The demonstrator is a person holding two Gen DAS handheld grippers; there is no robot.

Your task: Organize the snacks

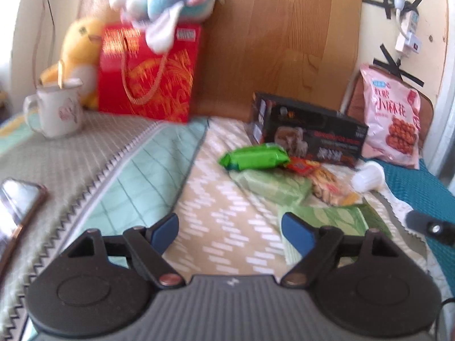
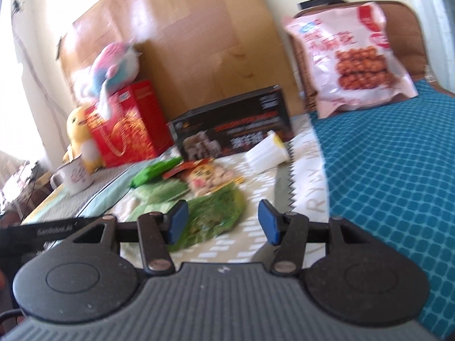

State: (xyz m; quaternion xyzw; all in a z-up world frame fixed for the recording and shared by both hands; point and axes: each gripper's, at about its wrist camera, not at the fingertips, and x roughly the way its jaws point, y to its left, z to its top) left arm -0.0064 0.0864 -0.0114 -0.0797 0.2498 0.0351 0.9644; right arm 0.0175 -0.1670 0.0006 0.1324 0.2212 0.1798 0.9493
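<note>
L gripper [image 1: 229,234] hovers over the patterned cloth [image 1: 221,210], blue pads spread wide, nothing btwn them. R gripper [image 2: 223,226] same story: jaws wide apart, empty, held above the cloth w/ a green leafy packet [image 2: 216,213] just ahead of its left pad.

Snacks sit in a loose cluster mid-cloth, in front of the black box [image 1: 310,130], which stands on its long edge near the wooden board [image 1: 278,34]. Bright green wrapper [image 1: 254,157] lies just in front of the box, touching or overlapping an orange-red biscuit pack [image 1: 321,180] to its right. Pale green packet [image 1: 273,186] lies below them. White cup [image 1: 366,176] on its side just right of the cluster, near the box's end. Big pink snack bag [image 1: 392,116] leans upright against a brown cushion [image 1: 355,99] at far right, on teal fabric [image 1: 426,193], apart from the rest.

Far left: red gift bag [image 1: 148,74] w/ a pink-blue plush [image 1: 165,2] on top, yellow plush [image 1: 76,54] beside it, white mug [image 1: 57,110] in front. A phone, prob., [image 1: 17,204] lies at the left edge; too blurred to be sure.
</note>
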